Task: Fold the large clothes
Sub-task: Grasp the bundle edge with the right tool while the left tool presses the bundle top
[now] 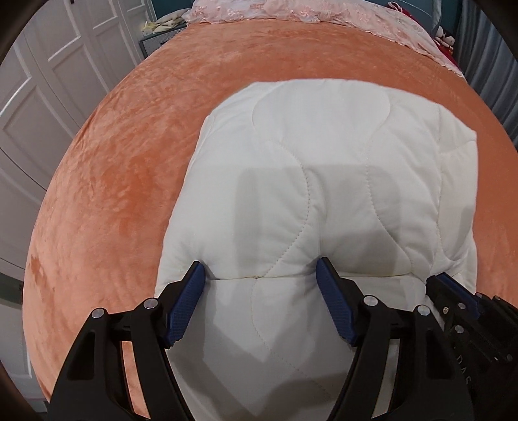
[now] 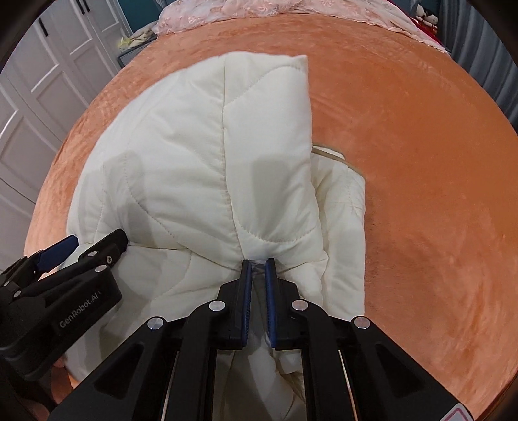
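Observation:
A white quilted garment (image 1: 323, 181) lies folded on an orange plush bed cover (image 1: 113, 168); it also shows in the right wrist view (image 2: 200, 168). My left gripper (image 1: 260, 275) is open, its blue pads either side of the near folded edge, above the fabric. My right gripper (image 2: 258, 264) is shut on a pinch of the garment's near edge. The right gripper shows at the right edge of the left wrist view (image 1: 453, 291). The left gripper shows at the left of the right wrist view (image 2: 64, 256).
The orange bed cover (image 2: 421, 194) stretches wide to the right and beyond the garment. Pink lace bedding (image 1: 291, 13) lies at the head of the bed. White wardrobe doors (image 1: 42, 81) stand at the left. A grey curtain (image 2: 485, 42) hangs at the right.

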{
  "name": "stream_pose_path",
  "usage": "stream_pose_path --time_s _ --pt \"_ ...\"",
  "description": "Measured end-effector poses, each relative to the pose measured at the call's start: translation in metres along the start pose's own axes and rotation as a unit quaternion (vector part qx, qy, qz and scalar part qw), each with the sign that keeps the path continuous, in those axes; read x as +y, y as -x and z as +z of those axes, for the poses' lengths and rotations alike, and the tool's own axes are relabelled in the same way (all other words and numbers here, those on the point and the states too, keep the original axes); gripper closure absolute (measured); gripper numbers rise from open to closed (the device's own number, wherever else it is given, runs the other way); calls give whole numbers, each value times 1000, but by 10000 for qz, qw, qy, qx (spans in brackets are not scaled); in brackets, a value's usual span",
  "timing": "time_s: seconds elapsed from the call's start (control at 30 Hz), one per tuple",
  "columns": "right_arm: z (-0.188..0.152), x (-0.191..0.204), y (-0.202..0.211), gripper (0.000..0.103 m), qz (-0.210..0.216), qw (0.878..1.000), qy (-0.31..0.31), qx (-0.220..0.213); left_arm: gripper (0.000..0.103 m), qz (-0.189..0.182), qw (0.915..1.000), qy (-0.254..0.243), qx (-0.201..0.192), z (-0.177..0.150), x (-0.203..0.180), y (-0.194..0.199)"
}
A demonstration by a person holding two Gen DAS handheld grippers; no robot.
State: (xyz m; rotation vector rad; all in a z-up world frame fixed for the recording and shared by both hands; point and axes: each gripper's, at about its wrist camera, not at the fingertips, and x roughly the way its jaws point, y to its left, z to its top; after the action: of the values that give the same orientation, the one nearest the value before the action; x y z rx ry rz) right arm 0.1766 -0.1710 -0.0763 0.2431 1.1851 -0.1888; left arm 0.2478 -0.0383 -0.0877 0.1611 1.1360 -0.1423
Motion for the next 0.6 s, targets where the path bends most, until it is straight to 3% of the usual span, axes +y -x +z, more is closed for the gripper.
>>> stream_pose_path --time_s 0.6 --pt "0 4 -21 96 -170 9996 137 -173 31 267 9992 -87 -292 -6 -13 -16"
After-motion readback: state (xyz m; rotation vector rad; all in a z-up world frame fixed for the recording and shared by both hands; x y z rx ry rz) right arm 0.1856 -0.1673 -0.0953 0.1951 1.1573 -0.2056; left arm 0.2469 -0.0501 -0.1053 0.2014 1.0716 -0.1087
